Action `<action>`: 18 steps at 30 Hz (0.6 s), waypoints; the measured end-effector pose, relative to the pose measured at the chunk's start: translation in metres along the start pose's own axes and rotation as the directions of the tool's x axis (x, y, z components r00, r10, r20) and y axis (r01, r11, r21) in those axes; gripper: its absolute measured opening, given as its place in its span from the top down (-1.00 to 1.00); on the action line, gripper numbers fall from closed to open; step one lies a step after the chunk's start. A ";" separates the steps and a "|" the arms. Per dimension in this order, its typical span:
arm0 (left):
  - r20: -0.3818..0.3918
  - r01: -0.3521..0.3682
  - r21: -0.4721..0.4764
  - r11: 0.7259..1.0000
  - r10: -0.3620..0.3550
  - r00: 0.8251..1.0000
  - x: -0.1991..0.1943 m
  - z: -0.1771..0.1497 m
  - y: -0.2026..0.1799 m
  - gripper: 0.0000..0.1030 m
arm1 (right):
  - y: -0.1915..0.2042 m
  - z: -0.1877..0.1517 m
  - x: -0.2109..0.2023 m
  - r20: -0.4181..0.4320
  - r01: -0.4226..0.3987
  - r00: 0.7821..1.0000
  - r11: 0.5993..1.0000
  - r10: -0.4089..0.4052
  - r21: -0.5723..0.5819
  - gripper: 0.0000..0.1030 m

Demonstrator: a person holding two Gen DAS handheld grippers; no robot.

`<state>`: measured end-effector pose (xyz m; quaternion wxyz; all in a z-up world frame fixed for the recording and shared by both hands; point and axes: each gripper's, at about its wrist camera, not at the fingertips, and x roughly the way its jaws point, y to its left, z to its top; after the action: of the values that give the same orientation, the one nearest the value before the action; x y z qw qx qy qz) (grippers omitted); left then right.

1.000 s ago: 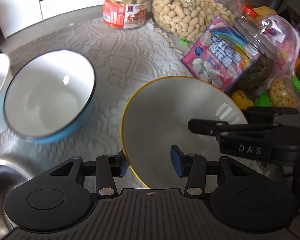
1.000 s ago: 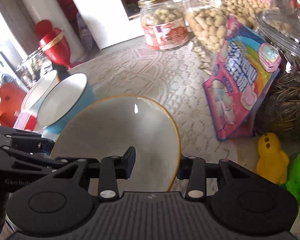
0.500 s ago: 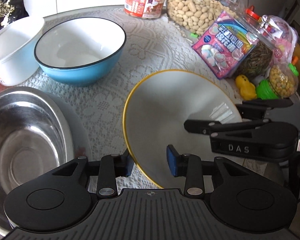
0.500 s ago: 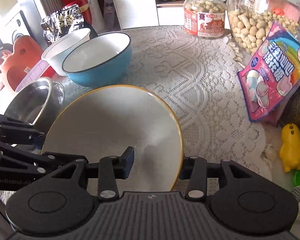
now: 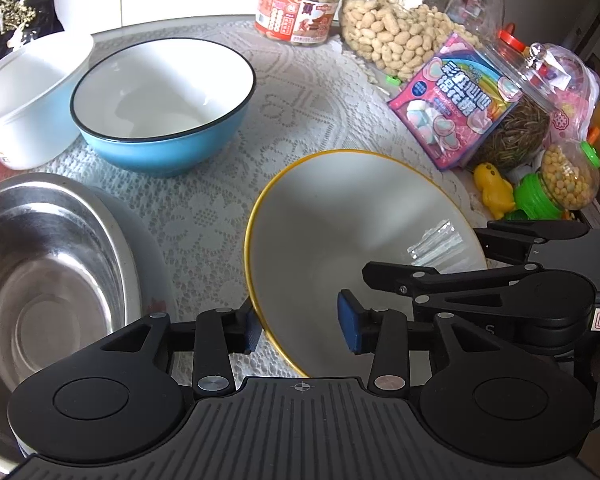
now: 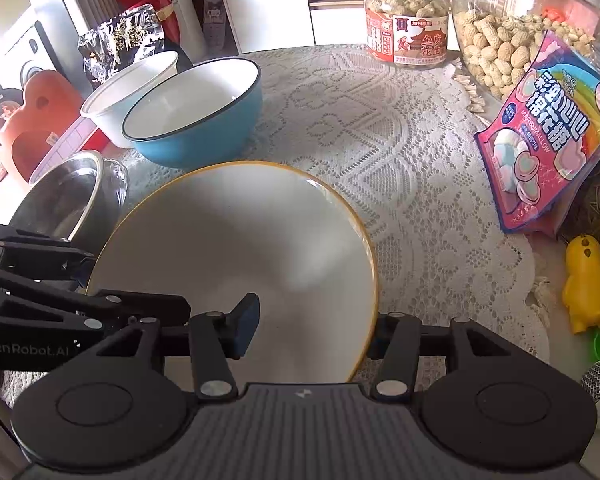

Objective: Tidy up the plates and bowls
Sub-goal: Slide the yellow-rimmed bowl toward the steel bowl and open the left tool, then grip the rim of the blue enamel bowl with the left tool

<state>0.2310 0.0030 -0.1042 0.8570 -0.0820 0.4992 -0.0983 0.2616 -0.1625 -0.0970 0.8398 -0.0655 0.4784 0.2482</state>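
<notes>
Both claws straddle the rim of the yellow-rimmed white bowl (image 5: 352, 232) from opposite sides. The left claw (image 5: 300, 322) has one blue pad outside the near-left rim and the other inside the bowl, jaws apart and not pinching. The right claw (image 6: 312, 330) sits the same way at the near-right rim — also spread, gripping nothing. The bowl lies on the lace-covered desk (image 6: 400, 168), near the blue bowl (image 5: 160, 120), the steel bowl (image 5: 48, 280) and the white tub (image 5: 24, 92) — left of the marshmallow bag (image 6: 552, 136).
</notes>
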 end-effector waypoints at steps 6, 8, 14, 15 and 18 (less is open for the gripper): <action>0.013 0.070 -0.033 0.997 -0.069 0.998 -0.012 0.013 0.011 0.16 | 0.001 0.001 -0.009 0.017 0.052 0.999 0.998 -0.051 -0.021 0.00; 0.064 0.101 -0.058 0.993 -0.097 0.993 -0.025 0.023 0.021 0.16 | 0.001 0.005 -0.018 0.039 0.078 0.996 0.997 -0.077 -0.027 -0.12; 0.290 0.189 -0.102 0.977 -0.152 0.945 -0.067 0.065 0.065 0.18 | 0.005 0.039 -0.046 0.113 0.191 0.975 0.982 -0.189 -0.005 -0.25; 0.328 0.181 -0.122 0.976 -0.132 0.935 -0.072 0.069 0.078 0.18 | 0.008 0.048 -0.049 0.122 0.205 0.971 0.979 -0.203 0.001 -0.26; 0.343 0.097 -0.209 0.973 -0.019 0.939 -0.070 0.077 0.114 0.18 | 0.020 0.077 -0.044 0.131 0.217 0.967 0.976 -0.218 0.019 -0.40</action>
<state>0.2740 0.1341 -0.0355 0.9121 -0.2080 0.3495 -0.0514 0.2932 -0.1342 -0.0160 0.8919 -0.0993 0.4123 0.1573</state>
